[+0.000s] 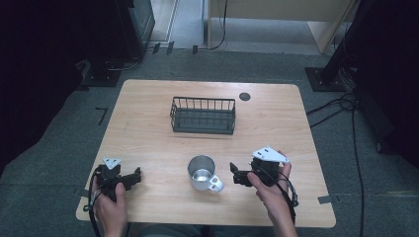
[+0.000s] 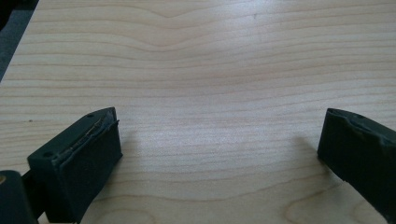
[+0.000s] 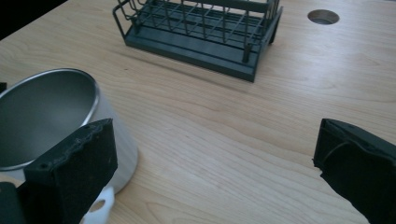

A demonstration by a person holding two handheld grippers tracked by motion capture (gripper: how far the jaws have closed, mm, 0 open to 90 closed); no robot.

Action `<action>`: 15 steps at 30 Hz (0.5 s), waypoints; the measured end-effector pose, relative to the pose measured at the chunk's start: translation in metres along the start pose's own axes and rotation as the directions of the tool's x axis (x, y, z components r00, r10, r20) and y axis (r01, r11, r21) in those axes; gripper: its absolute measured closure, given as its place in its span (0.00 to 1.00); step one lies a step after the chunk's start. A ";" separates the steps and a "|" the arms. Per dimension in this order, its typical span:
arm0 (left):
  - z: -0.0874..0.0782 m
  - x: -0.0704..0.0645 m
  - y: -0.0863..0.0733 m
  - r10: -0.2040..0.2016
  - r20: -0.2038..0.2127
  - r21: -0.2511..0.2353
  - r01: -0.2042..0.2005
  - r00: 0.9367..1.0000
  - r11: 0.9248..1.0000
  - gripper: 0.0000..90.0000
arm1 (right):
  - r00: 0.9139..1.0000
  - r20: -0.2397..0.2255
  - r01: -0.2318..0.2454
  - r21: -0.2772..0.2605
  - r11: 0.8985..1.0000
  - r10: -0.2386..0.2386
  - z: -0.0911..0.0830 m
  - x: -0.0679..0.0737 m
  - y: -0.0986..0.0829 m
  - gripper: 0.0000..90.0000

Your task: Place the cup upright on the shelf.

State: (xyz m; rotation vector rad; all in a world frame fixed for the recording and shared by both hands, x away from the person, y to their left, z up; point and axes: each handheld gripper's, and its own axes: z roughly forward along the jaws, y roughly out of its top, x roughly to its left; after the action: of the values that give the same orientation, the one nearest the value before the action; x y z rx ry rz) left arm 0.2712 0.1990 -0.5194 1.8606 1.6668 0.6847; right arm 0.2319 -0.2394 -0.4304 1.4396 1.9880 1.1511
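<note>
Beyond the round steel mug [image 1: 201,173] on your woodgrain table [image 1: 148,133]: dark wire basket [image 1: 203,115]. Flanking the mug, your left tongs [image 1: 134,176] and right tongs [image 1: 236,173] both gape empty.

One steel mug [image 1: 201,173], one wire basket [image 1: 203,115], two tools, one table [image 1: 148,133].
</note>
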 end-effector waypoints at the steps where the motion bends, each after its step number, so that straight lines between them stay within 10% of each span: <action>1: 0.000 0.000 0.000 0.000 0.000 0.000 0.000 1.000 1.000 0.00 | 1.000 -0.006 0.002 -0.002 1.000 -0.002 0.001 0.002 0.001 0.00; 15: 0.000 0.000 0.000 0.000 0.000 0.000 0.000 1.000 1.000 0.00 | 0.995 -0.092 0.038 -0.008 0.999 -0.038 0.014 0.038 0.011 0.00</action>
State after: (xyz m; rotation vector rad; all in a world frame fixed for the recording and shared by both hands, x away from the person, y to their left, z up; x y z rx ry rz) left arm 0.2712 0.1990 -0.5194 1.8608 1.6668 0.6846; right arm 0.2345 -0.1981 -0.4246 1.3622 2.0630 1.2266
